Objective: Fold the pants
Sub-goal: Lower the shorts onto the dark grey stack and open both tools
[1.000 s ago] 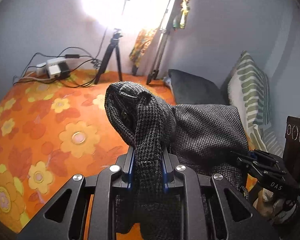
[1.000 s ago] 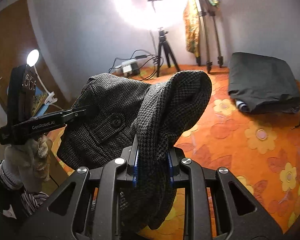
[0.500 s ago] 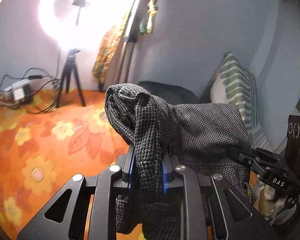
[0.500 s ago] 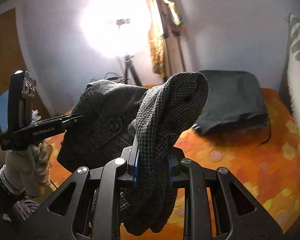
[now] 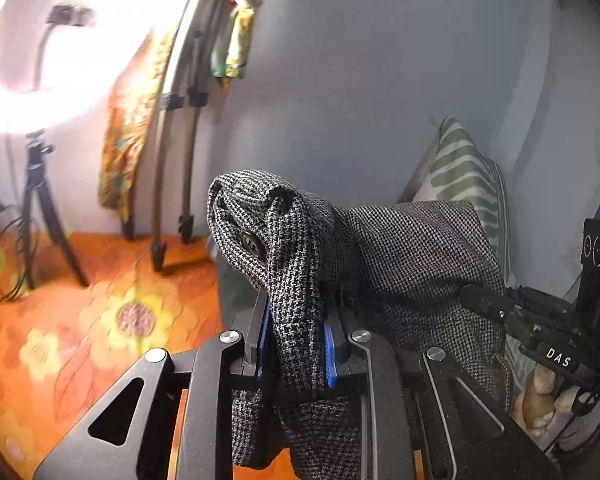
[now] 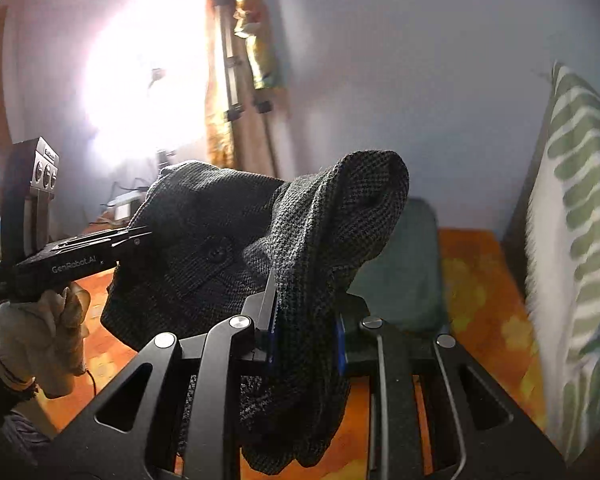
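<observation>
Both grippers are clamped on the pants (image 5: 412, 256), grey houndstooth, held up in the air above the orange flowered bedspread (image 5: 112, 320) w/ nothing resting on it.

Left gripper (image 5: 294, 344): jaws nearly closed, blue pads pinching a thick bunched fold of fabric that flops over the top, a button showing on the left side of the bunch. Right gripper (image 6: 306, 336): same, jaws nearly closed on a wad of cloth that humps up over the fingers and hangs below. In the right wrist view the left gripper shows at left, in a gloved hand (image 6: 40, 336), w/ the waist area and a button stretched between the two. Fabric between them sags rather than pulling taut.

Bkgd: ring light (image 5: 40, 52) far left, tripod (image 5: 40, 208) under it, striped pillow (image 6: 580, 216) at right, dark folded item (image 6: 400, 264) far on the bed.

Risks, as I judge them:
- Grips are on bunched wads, not clean edges, so a layer could slip out mid-move and the pants drop crooked.
- Loose cloth hanging below the jaws may land first and crease or fold under.
- Pillow and dark item sit close, so a wide lay-down could drape over them.
- Uneven grip points mean legs may not line up, giving a skewed fold.
</observation>
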The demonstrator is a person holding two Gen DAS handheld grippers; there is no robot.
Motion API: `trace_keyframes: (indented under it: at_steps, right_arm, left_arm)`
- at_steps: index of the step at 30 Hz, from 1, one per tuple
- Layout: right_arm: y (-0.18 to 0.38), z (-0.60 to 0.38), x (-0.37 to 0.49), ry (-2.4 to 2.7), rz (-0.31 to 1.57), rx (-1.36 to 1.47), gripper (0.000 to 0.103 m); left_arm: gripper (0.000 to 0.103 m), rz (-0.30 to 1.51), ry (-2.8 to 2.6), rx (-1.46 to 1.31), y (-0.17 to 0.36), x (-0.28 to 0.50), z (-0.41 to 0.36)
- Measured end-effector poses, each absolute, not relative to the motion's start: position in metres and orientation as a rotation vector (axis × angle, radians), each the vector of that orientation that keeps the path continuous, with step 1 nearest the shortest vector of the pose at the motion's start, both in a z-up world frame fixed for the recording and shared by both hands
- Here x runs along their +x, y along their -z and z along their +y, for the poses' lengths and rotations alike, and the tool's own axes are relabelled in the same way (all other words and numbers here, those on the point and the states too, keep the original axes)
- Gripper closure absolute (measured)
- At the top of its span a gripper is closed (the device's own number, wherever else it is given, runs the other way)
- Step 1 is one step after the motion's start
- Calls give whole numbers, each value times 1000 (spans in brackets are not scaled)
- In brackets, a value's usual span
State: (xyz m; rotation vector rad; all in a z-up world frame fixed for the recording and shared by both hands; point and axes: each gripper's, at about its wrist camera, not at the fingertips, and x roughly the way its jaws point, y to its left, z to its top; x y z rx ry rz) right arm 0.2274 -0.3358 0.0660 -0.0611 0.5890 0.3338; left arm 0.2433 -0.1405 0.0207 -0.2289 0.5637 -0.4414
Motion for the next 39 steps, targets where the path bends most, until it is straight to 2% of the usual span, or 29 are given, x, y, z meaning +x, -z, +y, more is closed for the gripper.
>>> trace_keyframes:
  at_steps: [11, 19, 21, 22, 23, 26, 29, 30, 31, 39]
  right_arm:
    - [-64, -377, 352, -346, 600, -112, 81]
    - [-24, -401, 420, -353, 650, -110, 81]
    - [-13, -405, 429, -333, 664, -128, 77]
    - [-7, -406, 432, -313, 673, -142, 71]
    - [-3, -408, 435, -291, 683, -152, 60]
    - [5, -414, 440, -204, 704, -168, 45]
    - [2, -420, 436, -144, 703, -182, 42]
    - [0, -422, 432, -142, 697, -175, 42]
    - [-4, -423, 427, -130, 686, -168, 41]
    - [-17, -398, 390, -215, 620, -209, 41]
  left_arm:
    - [84, 543, 400, -241, -6, 342, -184]
    - [84, 611, 357, -261, 35, 383, -197]
    - [83, 642, 342, -258, 44, 389, -197]
    - [81, 650, 332, -256, 46, 390, -197]
    - [80, 658, 315, -249, 48, 391, -197]
    - [68, 677, 276, -209, 48, 389, -196]
    - [58, 647, 253, -172, 39, 379, -193]
    - [49, 632, 248, -160, 35, 374, -192]
    - [46, 619, 248, -154, 29, 371, -191]
    - [46, 619, 311, -31, 19, 343, -212]
